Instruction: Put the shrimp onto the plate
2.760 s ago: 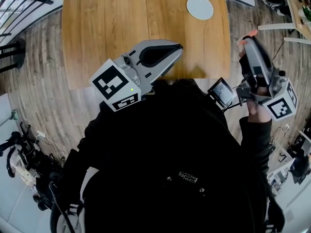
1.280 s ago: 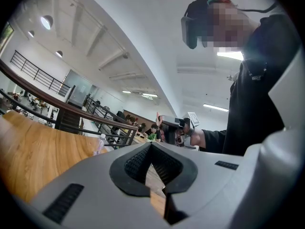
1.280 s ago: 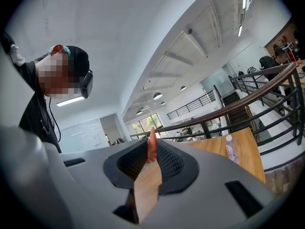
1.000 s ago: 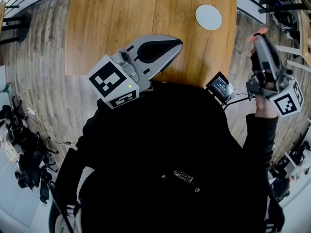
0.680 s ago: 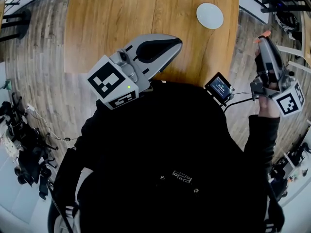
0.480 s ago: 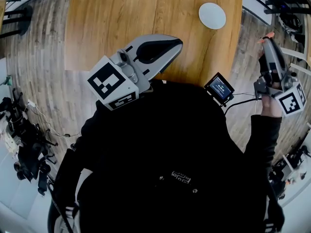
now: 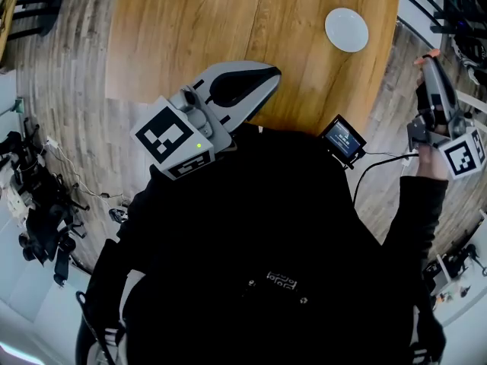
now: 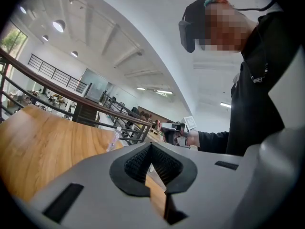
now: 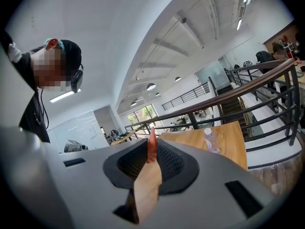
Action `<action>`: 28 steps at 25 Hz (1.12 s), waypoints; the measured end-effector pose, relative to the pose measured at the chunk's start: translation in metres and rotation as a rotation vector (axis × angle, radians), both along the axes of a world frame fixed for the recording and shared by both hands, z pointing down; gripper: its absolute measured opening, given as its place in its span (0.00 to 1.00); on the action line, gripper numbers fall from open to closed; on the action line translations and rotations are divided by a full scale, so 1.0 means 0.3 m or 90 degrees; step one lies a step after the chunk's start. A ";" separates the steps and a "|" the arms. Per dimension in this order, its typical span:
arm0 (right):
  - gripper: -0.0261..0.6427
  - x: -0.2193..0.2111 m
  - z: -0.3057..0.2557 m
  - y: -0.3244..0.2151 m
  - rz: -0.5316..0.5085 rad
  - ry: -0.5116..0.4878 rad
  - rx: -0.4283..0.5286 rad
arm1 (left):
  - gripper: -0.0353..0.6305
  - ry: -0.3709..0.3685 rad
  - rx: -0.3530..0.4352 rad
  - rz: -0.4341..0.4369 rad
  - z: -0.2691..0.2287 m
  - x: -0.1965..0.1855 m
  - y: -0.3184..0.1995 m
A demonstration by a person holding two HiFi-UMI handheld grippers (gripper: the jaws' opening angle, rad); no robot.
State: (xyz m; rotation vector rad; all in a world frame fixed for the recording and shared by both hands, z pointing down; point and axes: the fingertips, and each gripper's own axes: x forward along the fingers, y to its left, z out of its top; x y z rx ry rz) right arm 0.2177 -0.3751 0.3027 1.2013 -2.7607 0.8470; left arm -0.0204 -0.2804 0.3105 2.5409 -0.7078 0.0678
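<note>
1. The right tongs (image 9: pixel 152 141) are closed to a narrow gap on the shrimp (image 9: pixel 151 149), an orange piece pinched upright between the dark ribbed pads, with its tip poking above them
2. In the head view, these tongs are out past the table's right edge, over the wooden floor (image 7: pixel 68 90)
3. The plate (image 7: pixel 346 30), white and round, lies on the table (image 7: pixel 190 29) near that right edge, to the left of the shrimp and apart from it
4. The left tongs (image 7: pixel 268 74) are closed, pads meeting at the tip with nothing between them, and sit over the table's near edge
5. A clear bottle (image 8: pixel 113 140) stands on the table beyond the plate
</note>
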 end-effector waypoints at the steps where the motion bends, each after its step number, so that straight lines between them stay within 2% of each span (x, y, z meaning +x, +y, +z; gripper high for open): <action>1: 0.14 -0.002 0.005 -0.010 -0.003 0.000 0.000 | 0.06 -0.002 -0.003 -0.004 0.005 -0.005 0.001; 15: 0.14 -0.039 0.078 -0.110 -0.040 0.028 -0.022 | 0.06 -0.018 -0.030 -0.045 0.001 -0.053 0.035; 28: 0.14 -0.049 0.290 -0.174 -0.087 0.087 -0.071 | 0.06 -0.032 -0.057 -0.091 0.024 -0.077 0.082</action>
